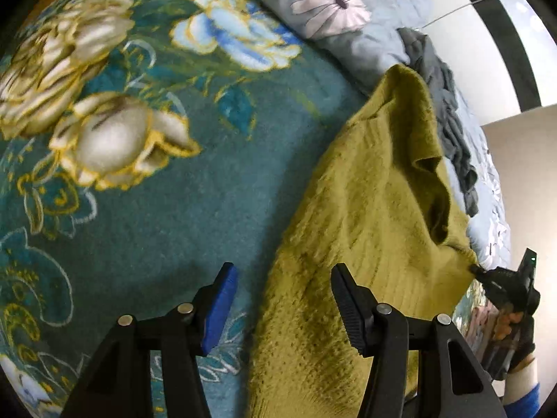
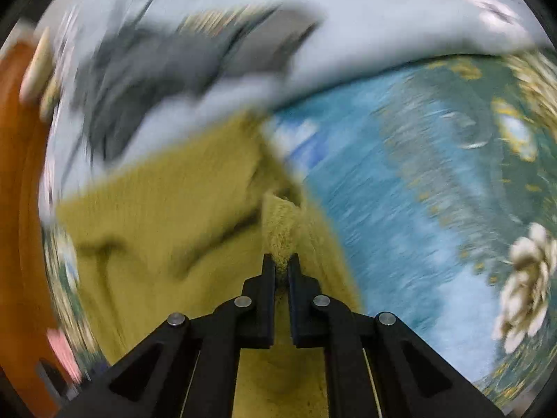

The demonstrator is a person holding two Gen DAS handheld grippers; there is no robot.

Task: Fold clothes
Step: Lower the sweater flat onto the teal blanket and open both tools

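An olive-green knitted garment lies on a teal floral blanket, its right edge lifted. My left gripper is open and empty, its fingers straddling the garment's left edge just above it. My right gripper is shut on a bunched edge of the olive garment. It also shows in the left wrist view at the far right, pinching the garment's corner and pulling it taut. The right wrist view is motion-blurred.
A dark grey garment lies crumpled on a pale floral duvet beyond the olive one; it also shows blurred in the right wrist view. An orange-brown surface is at the left edge there.
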